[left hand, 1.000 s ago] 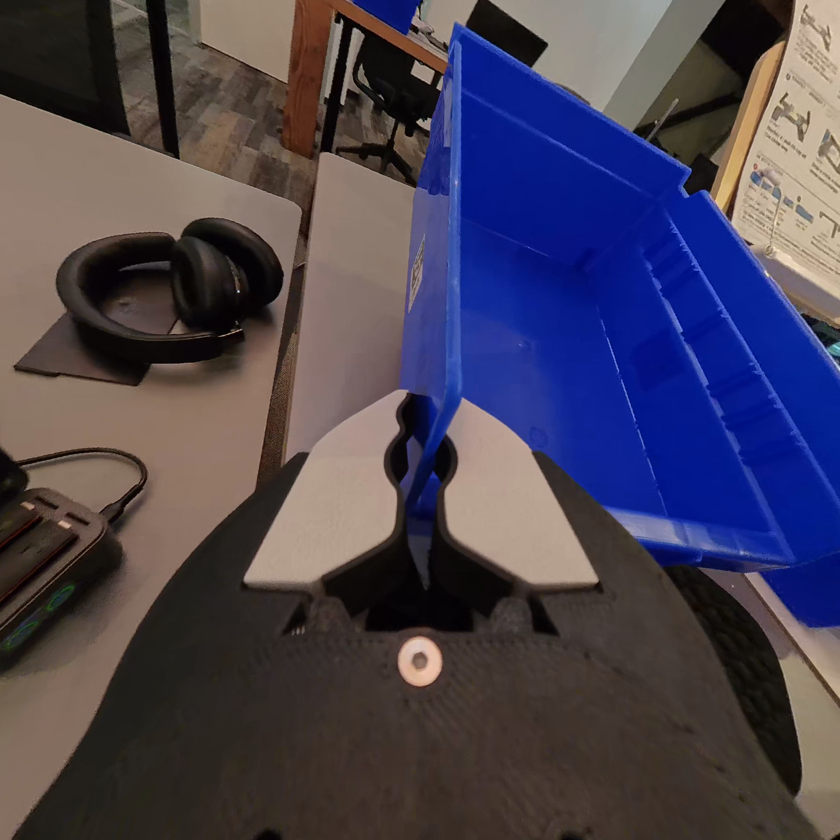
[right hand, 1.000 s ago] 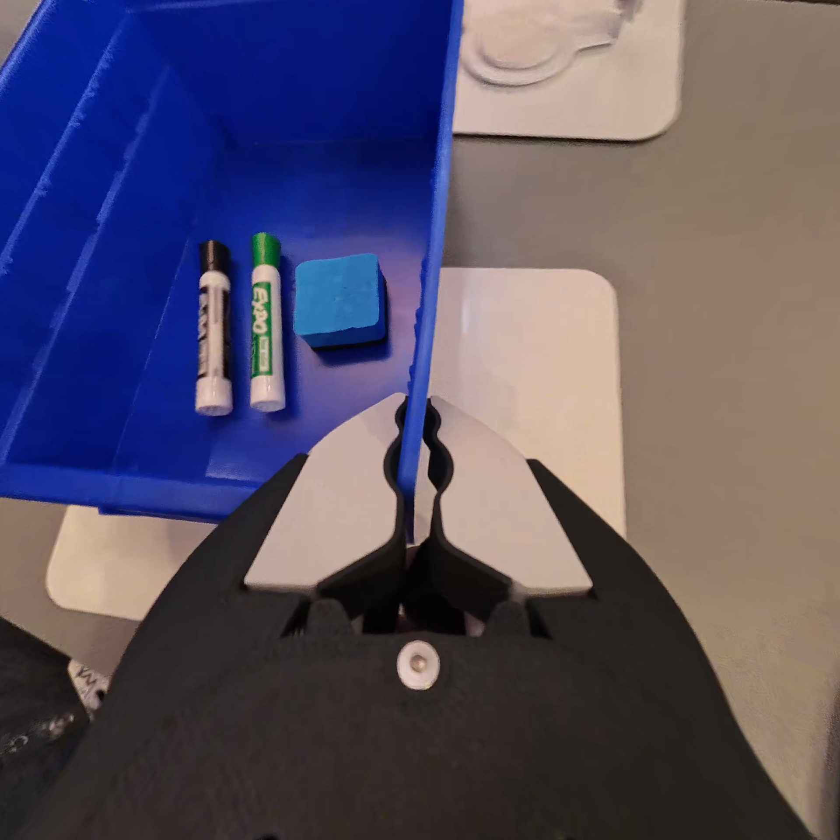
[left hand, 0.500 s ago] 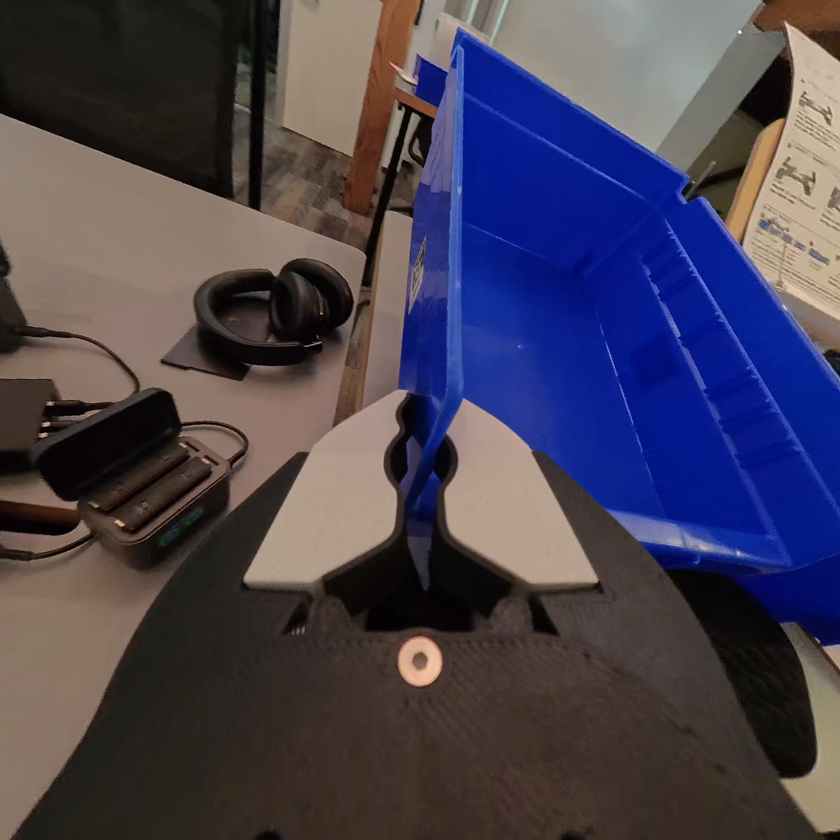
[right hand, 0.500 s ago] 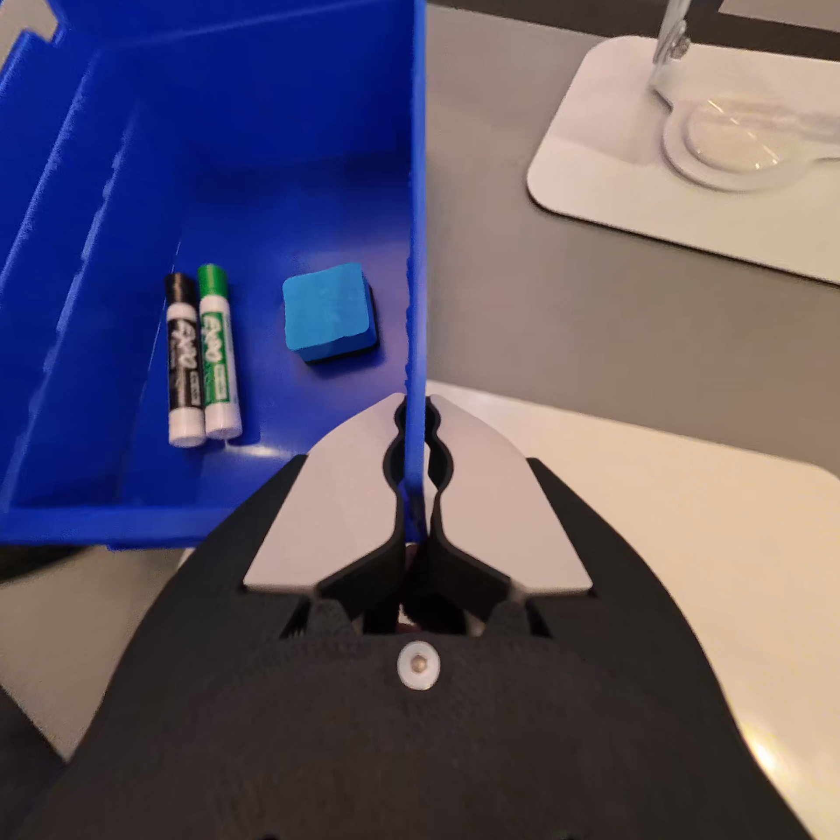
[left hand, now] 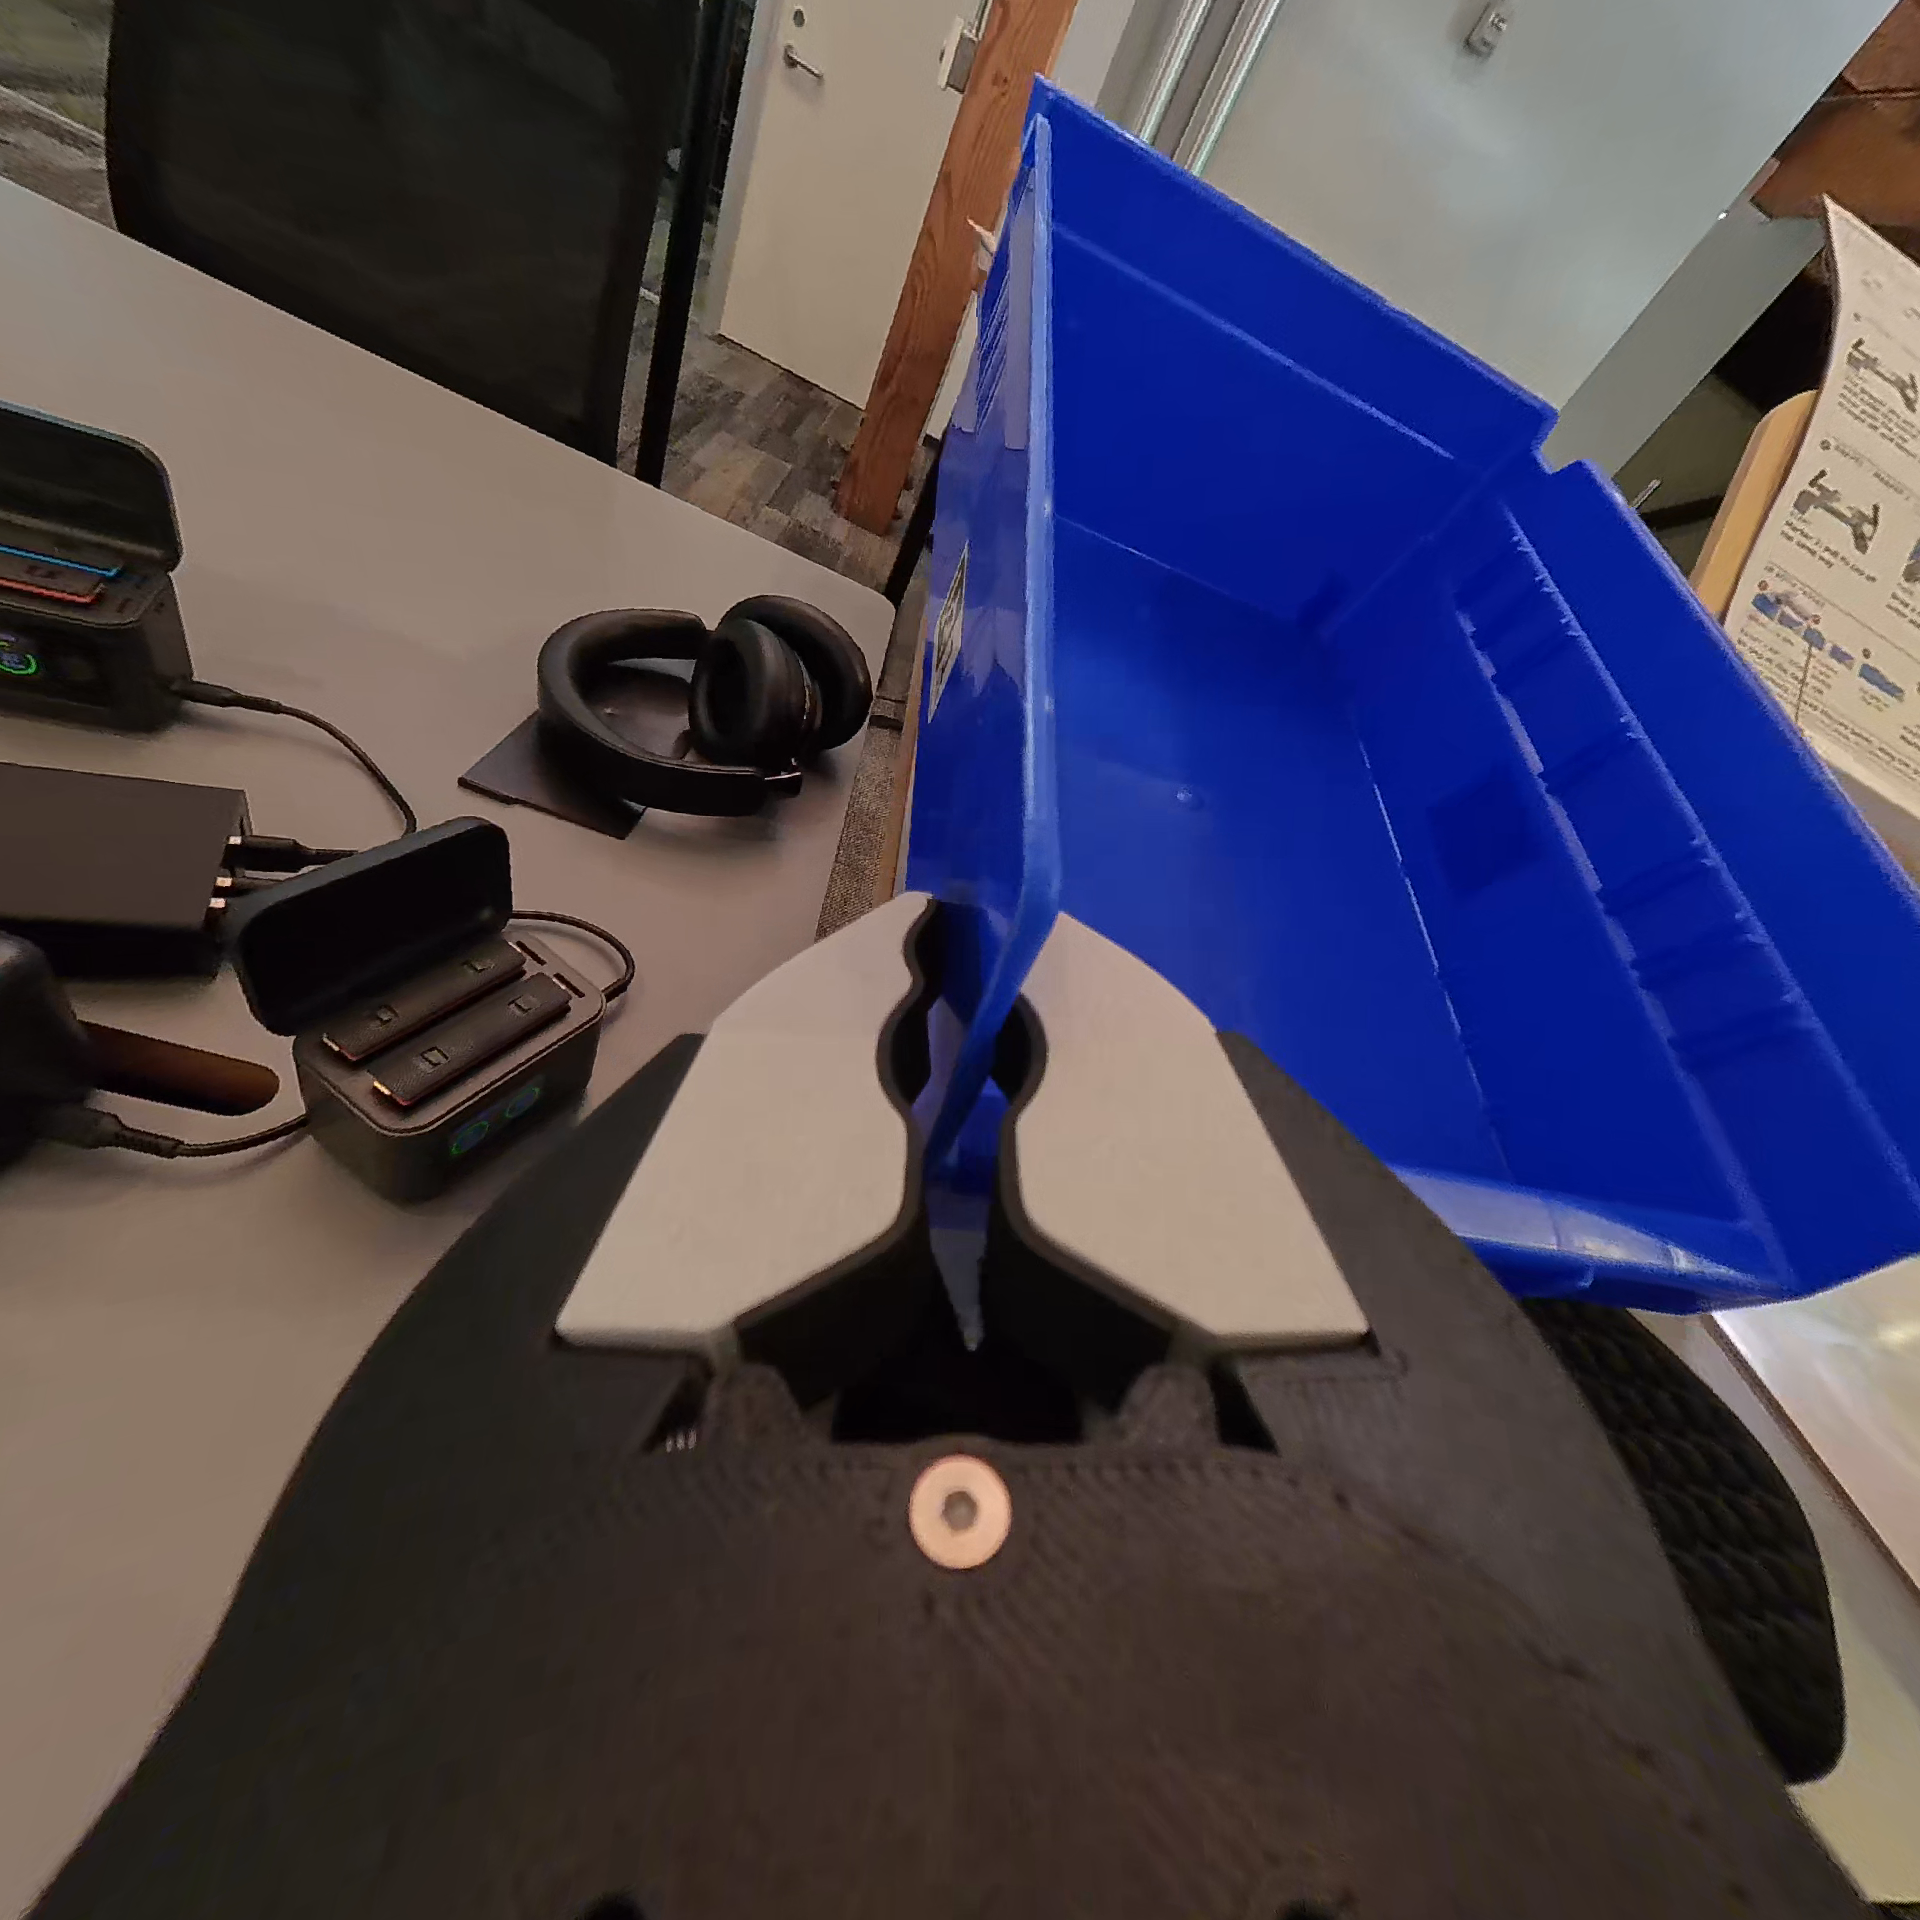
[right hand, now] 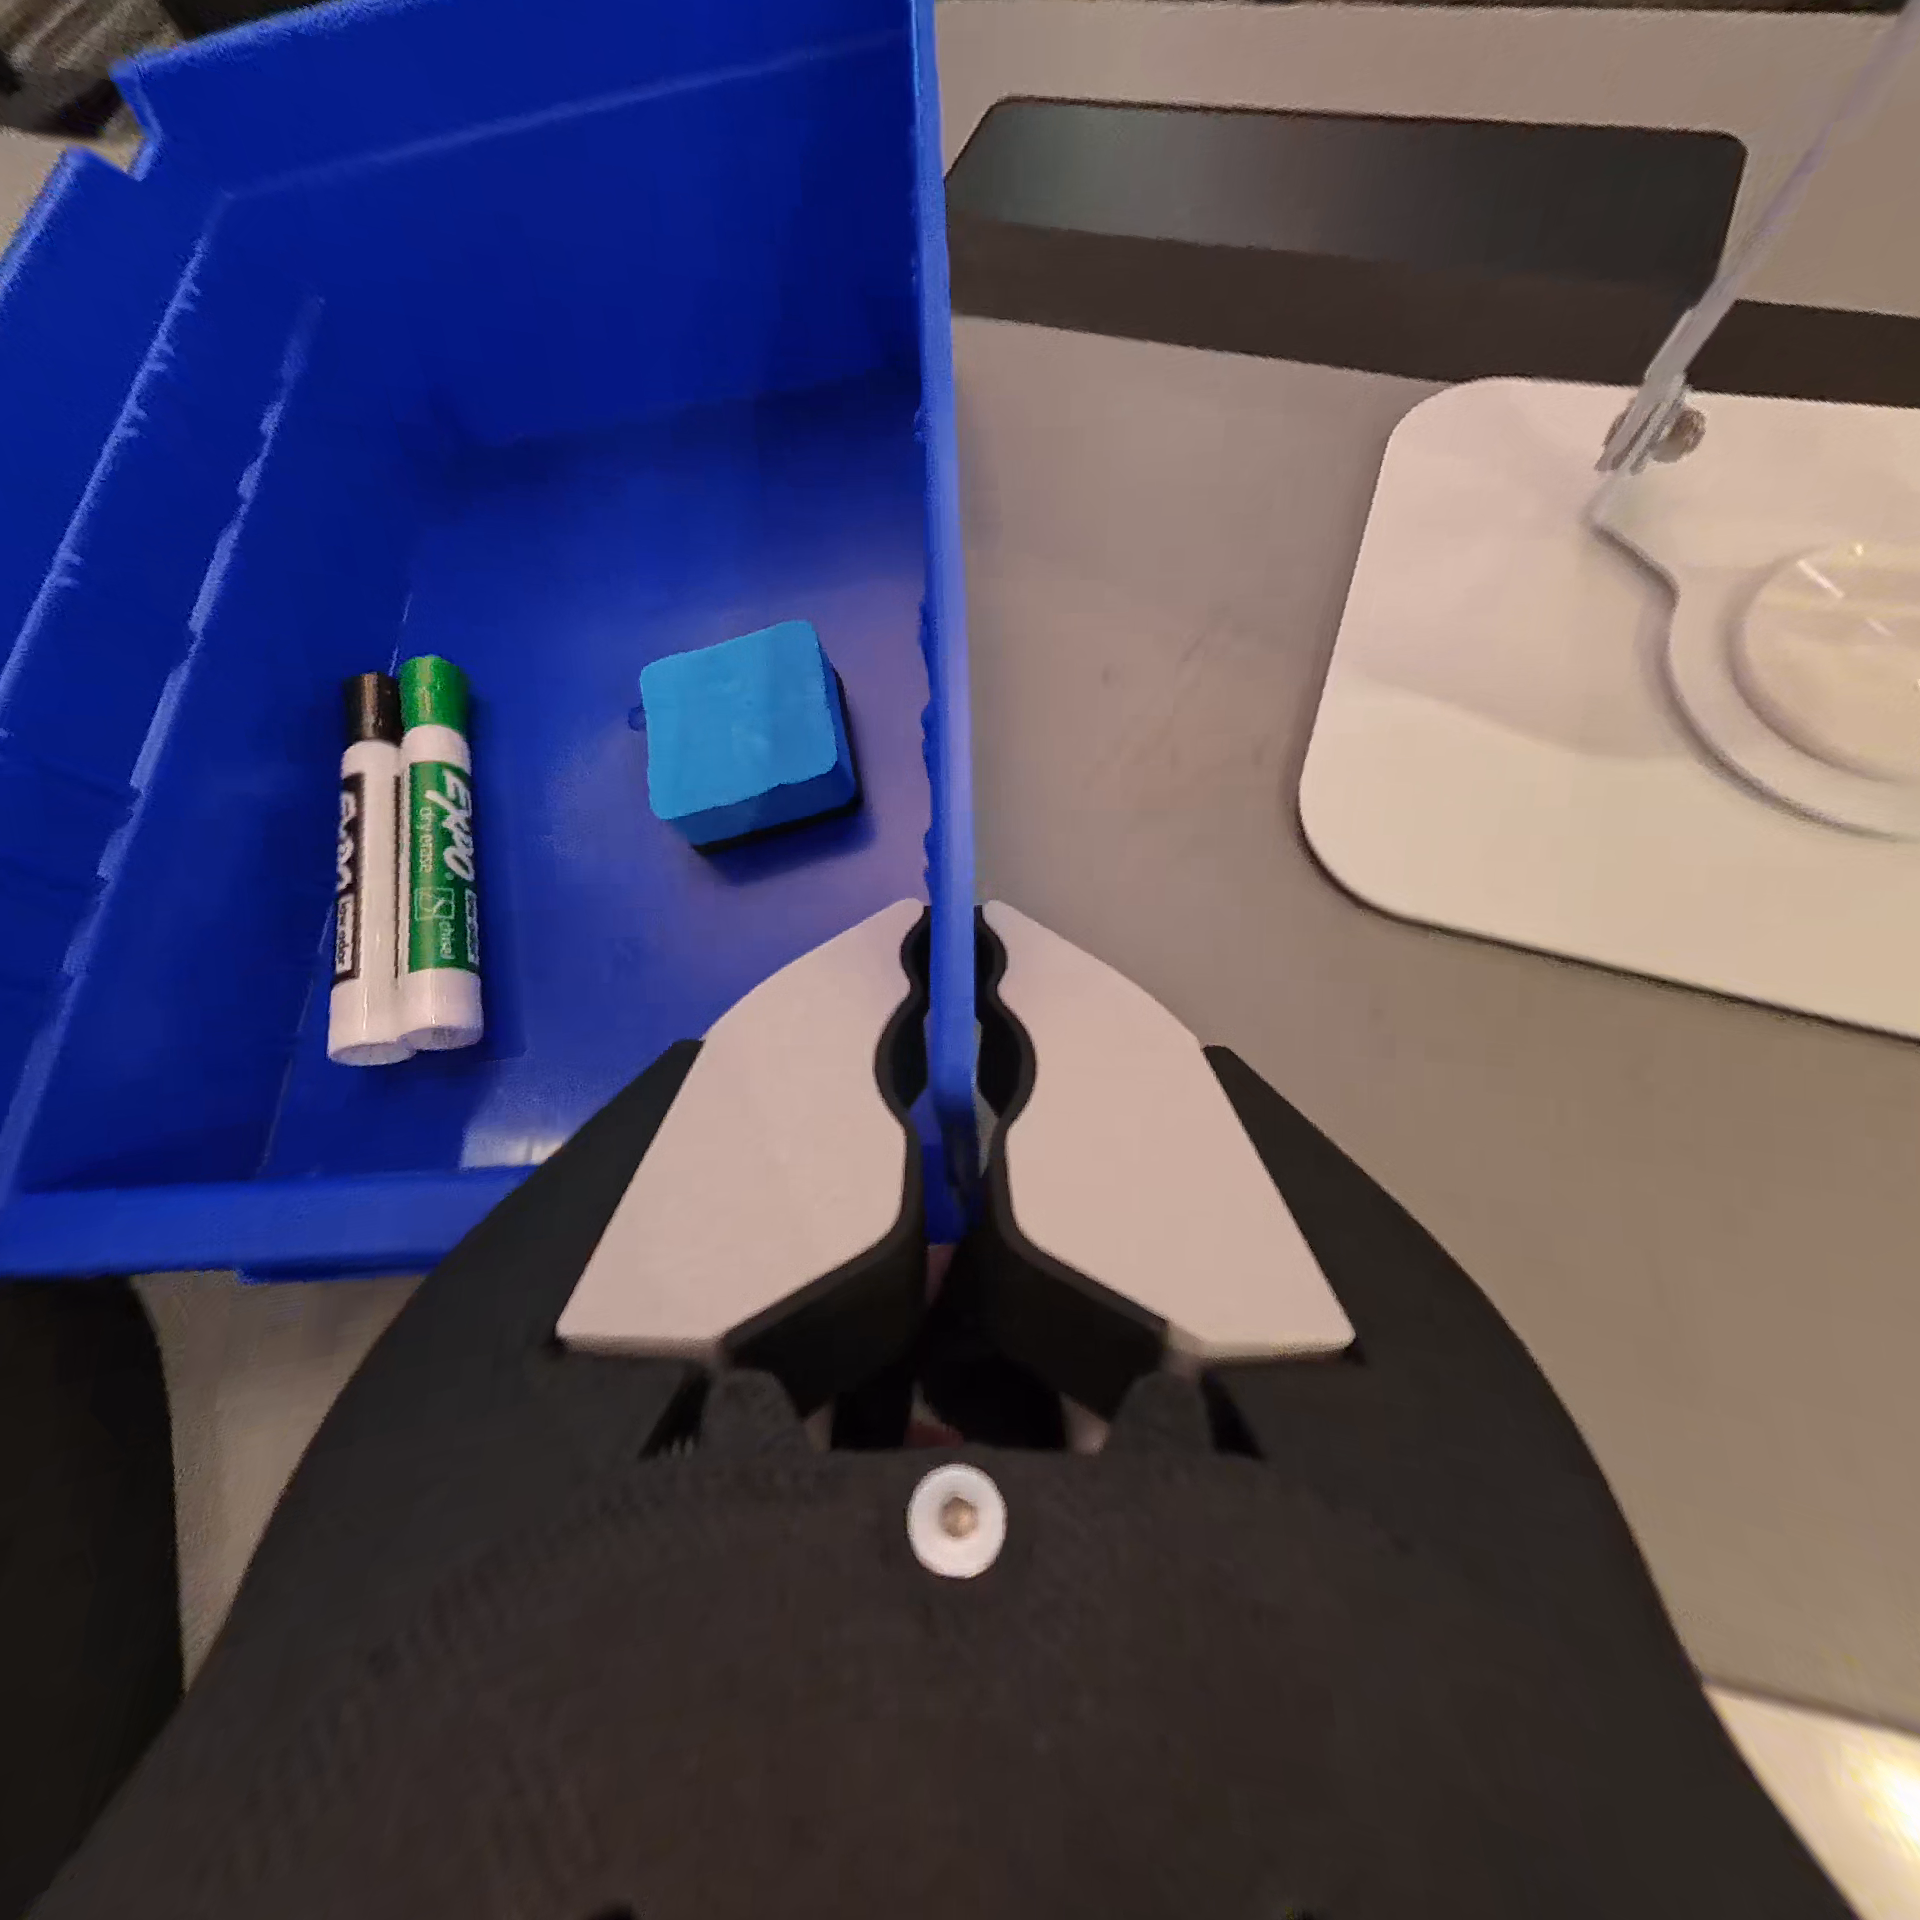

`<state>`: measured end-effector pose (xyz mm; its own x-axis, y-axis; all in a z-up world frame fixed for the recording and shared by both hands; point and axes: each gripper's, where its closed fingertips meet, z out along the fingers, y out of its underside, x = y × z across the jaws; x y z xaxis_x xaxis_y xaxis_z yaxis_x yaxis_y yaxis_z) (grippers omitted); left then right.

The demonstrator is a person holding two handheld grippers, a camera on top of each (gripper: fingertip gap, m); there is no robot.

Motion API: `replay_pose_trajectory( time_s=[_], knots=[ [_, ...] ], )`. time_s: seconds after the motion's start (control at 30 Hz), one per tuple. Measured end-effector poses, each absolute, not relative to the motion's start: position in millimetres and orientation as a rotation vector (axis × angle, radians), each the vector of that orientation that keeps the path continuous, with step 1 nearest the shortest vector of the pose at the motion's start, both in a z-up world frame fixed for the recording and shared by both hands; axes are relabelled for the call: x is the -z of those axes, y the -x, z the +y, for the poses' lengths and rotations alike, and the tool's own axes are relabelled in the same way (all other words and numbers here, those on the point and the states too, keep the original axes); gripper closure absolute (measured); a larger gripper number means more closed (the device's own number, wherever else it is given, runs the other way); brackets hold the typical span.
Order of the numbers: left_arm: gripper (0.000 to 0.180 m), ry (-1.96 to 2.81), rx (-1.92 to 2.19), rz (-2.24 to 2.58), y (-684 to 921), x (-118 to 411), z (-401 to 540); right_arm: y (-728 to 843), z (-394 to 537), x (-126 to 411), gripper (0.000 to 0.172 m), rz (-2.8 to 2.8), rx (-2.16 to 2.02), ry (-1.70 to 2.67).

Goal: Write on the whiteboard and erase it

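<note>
Your left gripper point(left hand: 971, 935) has its grey fingers point(left hand: 790, 1122) nearly together, pinching one thin side wall of the blue bin point(left hand: 1299, 831). Your right gripper point(right hand: 951, 914) grips the opposite wall of the blue bin point(right hand: 623, 436) the same way, pads pressed on both faces of the rim. The bin is glossy moulded plastic with ribbed slots along one inner wall. On its floor lie a black-capped marker point(right hand: 358, 873) and a green marker point(right hand: 442, 852), smooth white cylinders touching side by side, and near the wall your right gripper holds, a square blue foam eraser point(right hand: 743, 727) with a dark felt base. To the right of the bin, a white rounded board point(right hand: 1558, 727) lies flat on the grey matte tabletop point(right hand: 1143, 623).
</note>
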<state>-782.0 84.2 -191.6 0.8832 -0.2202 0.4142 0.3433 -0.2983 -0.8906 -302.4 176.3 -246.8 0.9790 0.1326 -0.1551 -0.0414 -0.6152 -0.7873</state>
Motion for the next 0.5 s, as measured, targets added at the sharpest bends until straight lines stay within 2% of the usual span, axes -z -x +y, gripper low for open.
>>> replay_pose_trajectory(
  time_s=[0.33, 0.5],
  knots=[
    [0.174, 1.791, 0.582, -0.072, 767.1, 187.8, 73.2, 360.0, 234.6, 246.2, 0.163, 0.156, -0.286, 2.118],
    [0.174, 1.780, 0.576, -0.051, 756.4, 178.6, 64.2, 394.2, 224.4, 238.6, 0.145, 0.112, -0.471, 2.088]
  ],
)
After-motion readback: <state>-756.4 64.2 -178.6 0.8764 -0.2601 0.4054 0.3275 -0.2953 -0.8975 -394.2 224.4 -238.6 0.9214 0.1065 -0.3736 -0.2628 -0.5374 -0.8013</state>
